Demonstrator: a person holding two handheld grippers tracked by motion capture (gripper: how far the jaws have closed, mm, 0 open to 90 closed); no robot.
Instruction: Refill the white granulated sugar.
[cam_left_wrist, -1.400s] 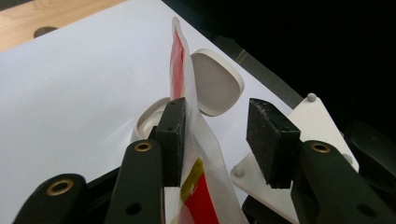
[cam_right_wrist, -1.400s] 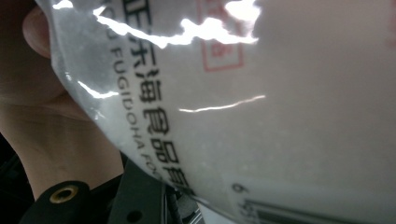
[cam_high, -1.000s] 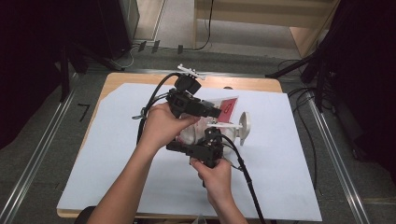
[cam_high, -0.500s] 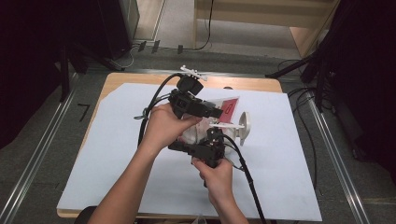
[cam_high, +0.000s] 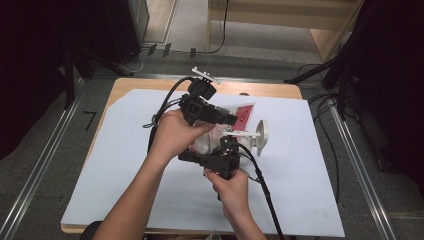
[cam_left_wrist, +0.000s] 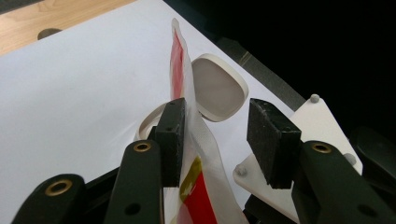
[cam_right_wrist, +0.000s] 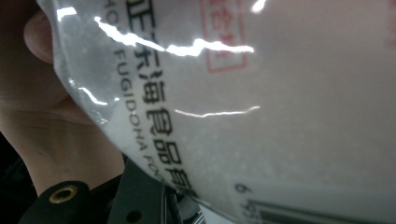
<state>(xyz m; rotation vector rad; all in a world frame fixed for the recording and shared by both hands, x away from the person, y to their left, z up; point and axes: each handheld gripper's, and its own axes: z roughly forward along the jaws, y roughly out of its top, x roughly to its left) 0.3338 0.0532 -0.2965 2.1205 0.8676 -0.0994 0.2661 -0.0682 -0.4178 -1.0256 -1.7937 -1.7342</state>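
A clear bag of white grains with red print (cam_high: 240, 114) is held up over the white paper, between my two grippers. My left gripper (cam_high: 233, 120) reaches over it from the left. In the left gripper view the bag's thin top (cam_left_wrist: 186, 88) lies against one pad (cam_left_wrist: 171, 135) while the other pad (cam_left_wrist: 271, 140) stands apart, so the left gripper (cam_left_wrist: 217, 137) is open. My right gripper (cam_high: 226, 146) comes up under the bag from the near side. In the right gripper view the bag (cam_right_wrist: 261, 116) presses close and hides the pads.
A white round dish (cam_high: 261, 136) stands tilted on the paper just right of the bag, and shows behind the bag's top in the left gripper view (cam_left_wrist: 218, 86). White paper (cam_high: 310, 190) covers the wooden table (cam_high: 270, 90). Cables trail from both grippers.
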